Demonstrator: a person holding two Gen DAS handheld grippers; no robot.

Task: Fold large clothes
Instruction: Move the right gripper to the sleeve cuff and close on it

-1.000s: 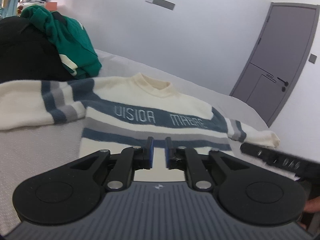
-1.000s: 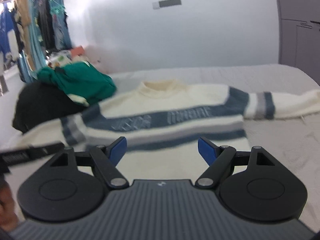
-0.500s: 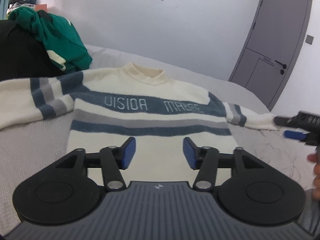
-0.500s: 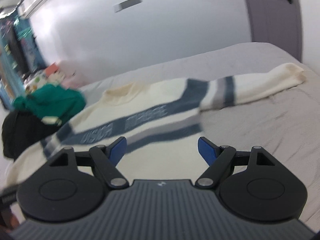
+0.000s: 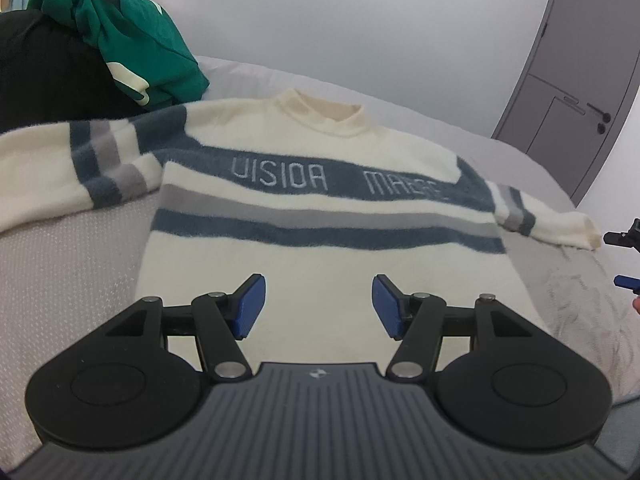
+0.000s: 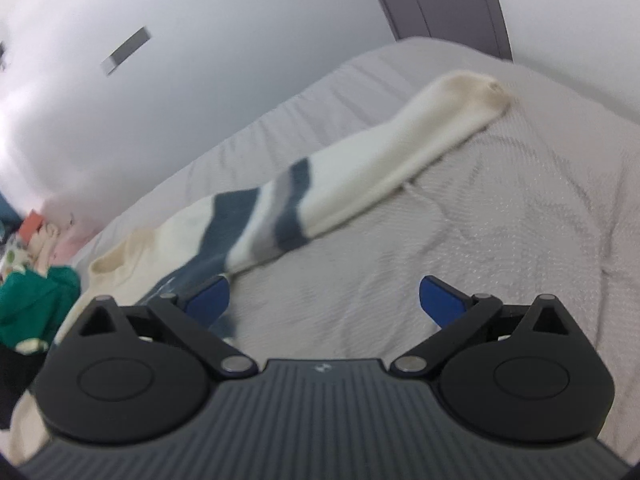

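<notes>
A cream sweater with blue and grey stripes and lettering lies flat, face up, on a grey bed, both sleeves spread out. My left gripper is open and empty above the sweater's lower front. My right gripper is open and empty over the bed beside the sweater's right sleeve, whose cuff points to the far right. The right gripper's tips also show at the right edge of the left wrist view.
A pile of clothes, green on black, sits at the bed's far left and also shows in the right wrist view. A grey door stands at the right. A white wall runs behind the bed.
My left gripper opened from nearly shut to wide and moved closer over the sweater's body. My right gripper swung right, from facing the sweater's front to facing its right sleeve.
</notes>
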